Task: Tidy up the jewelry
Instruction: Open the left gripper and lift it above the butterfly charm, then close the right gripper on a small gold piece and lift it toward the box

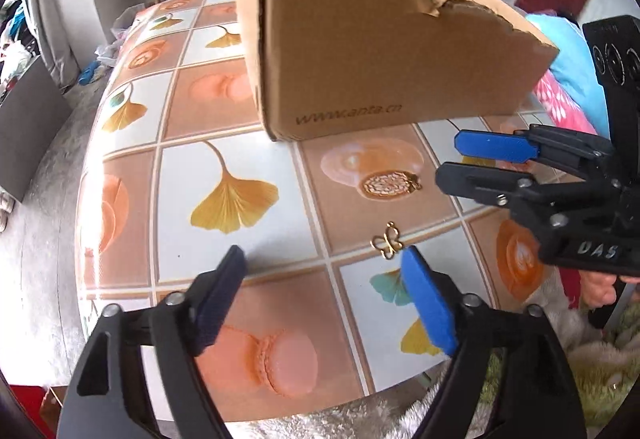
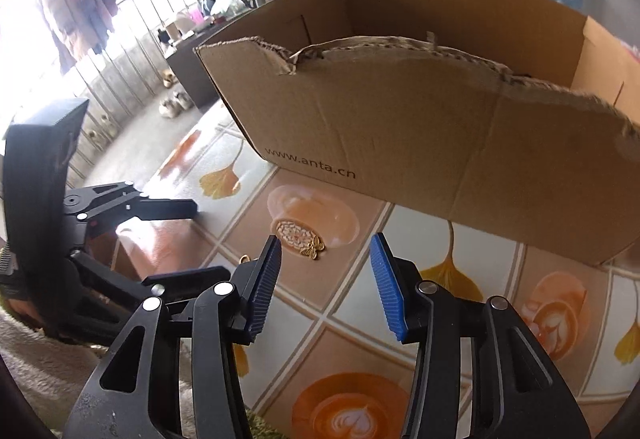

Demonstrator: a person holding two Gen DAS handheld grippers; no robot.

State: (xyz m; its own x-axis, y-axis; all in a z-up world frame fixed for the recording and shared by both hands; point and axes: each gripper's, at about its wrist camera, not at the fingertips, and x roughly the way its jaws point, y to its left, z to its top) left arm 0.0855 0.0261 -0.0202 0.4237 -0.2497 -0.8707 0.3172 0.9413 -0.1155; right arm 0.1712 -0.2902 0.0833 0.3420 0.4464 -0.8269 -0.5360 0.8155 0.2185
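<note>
I am looking over the cardboard box [image 2: 420,143] filling the upper frame on the desk [image 1: 224,207]. Below it my left gripper [image 1: 324,279] is hanging spread wide and empty; my right gripper [image 2: 326,279] is half spread, empty too. The butterfly charm [image 1: 387,241] is lying flat, touching the left fingers' [image 1: 428,303] blue tip, so I judge the left hand nearer.
</note>
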